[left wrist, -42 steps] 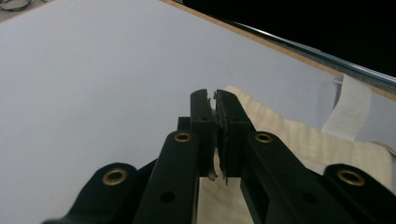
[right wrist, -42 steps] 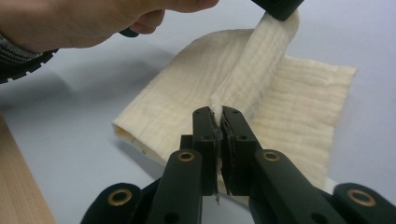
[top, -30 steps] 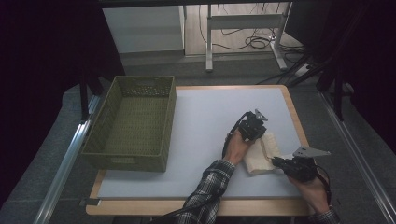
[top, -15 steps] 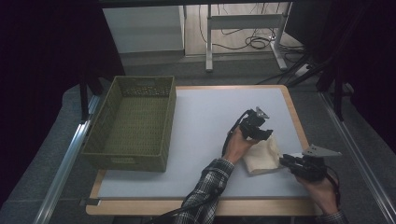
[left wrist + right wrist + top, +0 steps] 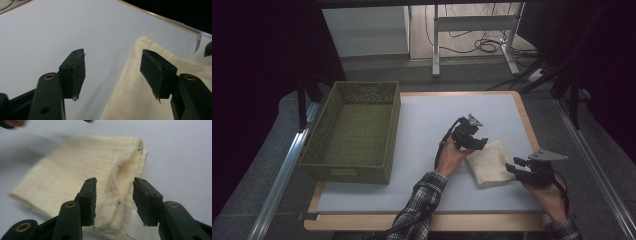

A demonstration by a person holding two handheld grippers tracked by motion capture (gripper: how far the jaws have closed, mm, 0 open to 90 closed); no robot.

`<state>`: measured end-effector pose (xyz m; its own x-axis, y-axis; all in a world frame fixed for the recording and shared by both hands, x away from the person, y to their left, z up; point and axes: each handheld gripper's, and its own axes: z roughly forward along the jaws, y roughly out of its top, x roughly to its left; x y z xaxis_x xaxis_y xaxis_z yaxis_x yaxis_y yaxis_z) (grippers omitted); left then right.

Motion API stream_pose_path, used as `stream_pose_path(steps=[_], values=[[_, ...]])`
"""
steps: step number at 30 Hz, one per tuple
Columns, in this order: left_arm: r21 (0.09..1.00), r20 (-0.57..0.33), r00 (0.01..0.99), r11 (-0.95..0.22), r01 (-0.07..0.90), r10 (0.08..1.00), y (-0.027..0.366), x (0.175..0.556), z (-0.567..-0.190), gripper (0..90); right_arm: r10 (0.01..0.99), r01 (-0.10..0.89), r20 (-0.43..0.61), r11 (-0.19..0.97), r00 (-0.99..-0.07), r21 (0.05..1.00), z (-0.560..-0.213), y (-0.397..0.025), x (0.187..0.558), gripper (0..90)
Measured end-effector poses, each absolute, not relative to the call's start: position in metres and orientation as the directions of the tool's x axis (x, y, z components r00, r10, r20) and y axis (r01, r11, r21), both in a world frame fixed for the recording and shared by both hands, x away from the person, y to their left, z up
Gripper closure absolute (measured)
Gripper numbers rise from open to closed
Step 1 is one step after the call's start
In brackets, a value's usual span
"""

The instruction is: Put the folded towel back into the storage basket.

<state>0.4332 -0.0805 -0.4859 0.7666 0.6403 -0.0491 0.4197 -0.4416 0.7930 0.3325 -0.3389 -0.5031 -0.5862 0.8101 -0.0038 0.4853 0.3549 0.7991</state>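
Observation:
A folded cream cloth (image 5: 490, 163) lies on the pale table (image 5: 422, 125) at the right. My left gripper (image 5: 478, 144) hovers at the cloth's left edge with its jaws open; in the left gripper view the cloth (image 5: 140, 95) lies below the gap and nothing is held between the pads (image 5: 79, 72). My right gripper (image 5: 512, 169) is at the cloth's right side, jaws open. The right gripper view has the cloth's folded edge (image 5: 122, 182) just past the open fingertips (image 5: 91, 200).
A green woven basket (image 5: 353, 131) stands on the table's left side. The table's wooden edge (image 5: 422, 220) runs along the front. Metal rails (image 5: 282, 170) flank the table, and a desk frame with cables (image 5: 472, 30) stands beyond it.
The right gripper has drawn back slightly to the right, off the cloth. The left gripper has shifted a little toward the cloth's left edge. The cloth now lies flatter, more folded.

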Motion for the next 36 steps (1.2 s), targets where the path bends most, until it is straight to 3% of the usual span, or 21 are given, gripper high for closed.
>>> stream_pose_path(steps=[7, 17, 23, 28, 30, 36], values=[[0.775, -0.059, 0.765, -0.454, 0.440, 0.641, -0.064, 0.427, -0.494, 35.8, 0.851, 0.541, 0.003, 0.330, -0.524, 0.774, -0.516, -0.361, 0.330, 54.1], [0.748, -0.056, 0.761, -0.478, 0.461, 0.647, -0.052, 0.421, -0.512, 39.3, 0.822, 0.550, 0.012, 0.370, -0.569, 0.749, -0.518, -0.354, 0.326, 52.4], [0.733, -0.063, 0.762, -0.488, 0.474, 0.645, -0.054, 0.422, -0.525, 38.7, 0.834, 0.587, 0.070, 0.323, -0.547, 0.742, -0.522, -0.358, 0.325, 53.6], [0.732, -0.004, 0.769, -0.523, 0.438, 0.639, -0.060, 0.420, -0.530, 38.0, 0.831, 0.588, 0.080, 0.317, -0.550, 0.744, -0.522, -0.356, 0.324, 60.2], [0.734, -0.039, 0.768, -0.503, 0.456, 0.639, -0.060, 0.421, -0.532, 38.6, 0.829, 0.590, 0.091, 0.311, -0.552, 0.745, -0.523, -0.356, 0.323, 63.8], [0.726, -0.095, 0.776, -0.490, 0.482, 0.624, -0.060, 0.419, -0.531, 53.5, 0.819, 0.611, 0.144, 0.285, -0.556, 0.738, -0.523, -0.355, 0.325, 75.7]])
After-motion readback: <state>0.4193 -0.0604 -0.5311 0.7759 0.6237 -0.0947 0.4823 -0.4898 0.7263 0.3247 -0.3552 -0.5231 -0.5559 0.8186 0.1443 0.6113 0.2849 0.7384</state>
